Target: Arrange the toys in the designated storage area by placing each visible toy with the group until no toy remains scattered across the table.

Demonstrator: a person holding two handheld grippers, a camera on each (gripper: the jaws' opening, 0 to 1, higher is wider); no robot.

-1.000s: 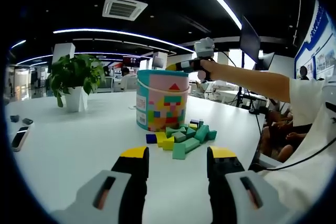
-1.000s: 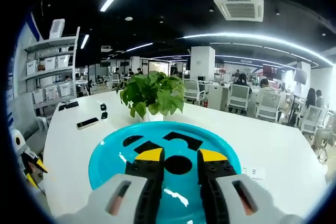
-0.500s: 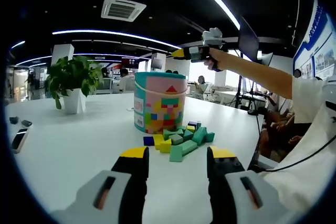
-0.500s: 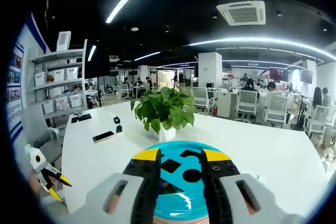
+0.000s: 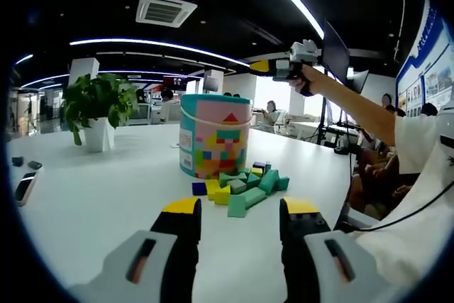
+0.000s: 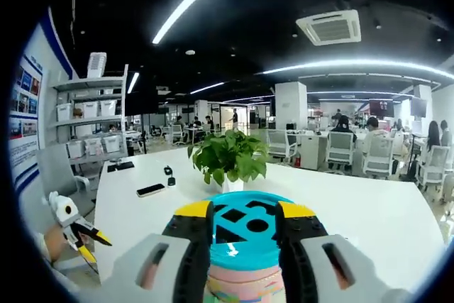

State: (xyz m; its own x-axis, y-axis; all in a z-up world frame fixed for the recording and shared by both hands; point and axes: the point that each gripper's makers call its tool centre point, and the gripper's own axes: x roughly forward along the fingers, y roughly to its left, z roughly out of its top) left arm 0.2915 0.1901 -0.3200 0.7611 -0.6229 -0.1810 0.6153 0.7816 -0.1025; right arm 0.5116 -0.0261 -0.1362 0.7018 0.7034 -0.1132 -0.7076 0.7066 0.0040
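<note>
So my left tool [image 5: 237, 218] hangs low over the bench [image 5: 92, 196], jaws spread wide with nothing between them. The loose blocks [image 5: 241, 188] lie straight ahead of it, piled just at the foot of the toy bucket [image 5: 215, 135], so the left is clearly the nearer hand for the next pickup. My right tool [image 6: 243, 221] is up high above the bucket's teal shape-sorter lid [image 6: 245, 228], jaws also parted and gripping nothing. A potted plant [image 6: 228, 161] stands beyond.
</note>
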